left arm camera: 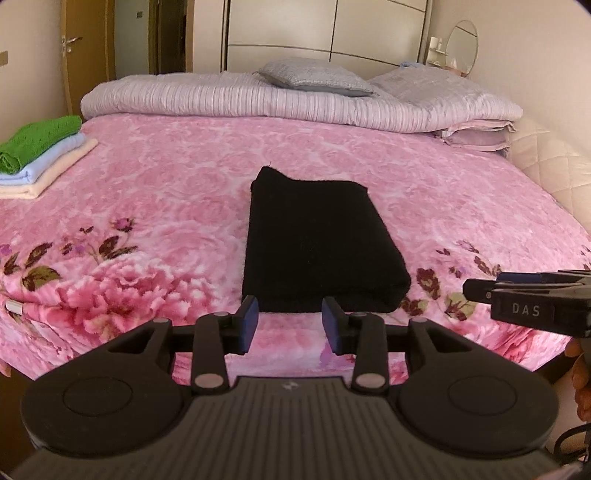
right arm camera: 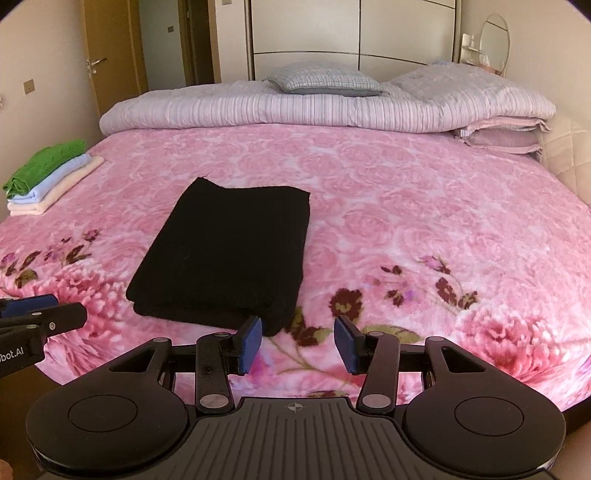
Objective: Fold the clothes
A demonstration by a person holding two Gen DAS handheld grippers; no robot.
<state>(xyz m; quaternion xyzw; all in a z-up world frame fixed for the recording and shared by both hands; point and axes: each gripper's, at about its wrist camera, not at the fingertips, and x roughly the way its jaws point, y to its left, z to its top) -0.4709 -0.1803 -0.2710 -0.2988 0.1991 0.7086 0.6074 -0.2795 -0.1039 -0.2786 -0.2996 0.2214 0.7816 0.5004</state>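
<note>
Your left gripper (left arm camera: 289,323) sits nearest, its blue-padded fingers spread apart with nothing between them, hovering at the near edge of the bed just short of the folded black garment (left arm camera: 317,251). Your right gripper (right arm camera: 298,343) is spread the same way and holds nothing; its left pad overlaps the garment's near right corner in the right wrist view, though you cannot tell from here whether it touches. Each gripper shows at the edge of the other's camera: the right one comes in from the right side of the left view, the left one from the left side of the right view.

The black garment lies folded into a neat thick rectangle on the pink floral blanket (left arm camera: 166,206), its long side running away from you, folded edge toward you, layers visible along the near left corner in the right wrist view. Dark flower prints in the blanket flank it on both sides.

Farther back on your left, well apart from the black piece, a stack of folded clothes (left arm camera: 37,158) rests by the bed's edge: green on top, pale blue under it, cream at the bottom.

Beyond that, a striped lilac duvet (left arm camera: 229,99) is bunched across the head of the bed with a grey cushion (left arm camera: 317,77) on it and pillows to the right, and a wardrobe (left arm camera: 325,33) stands behind
</note>
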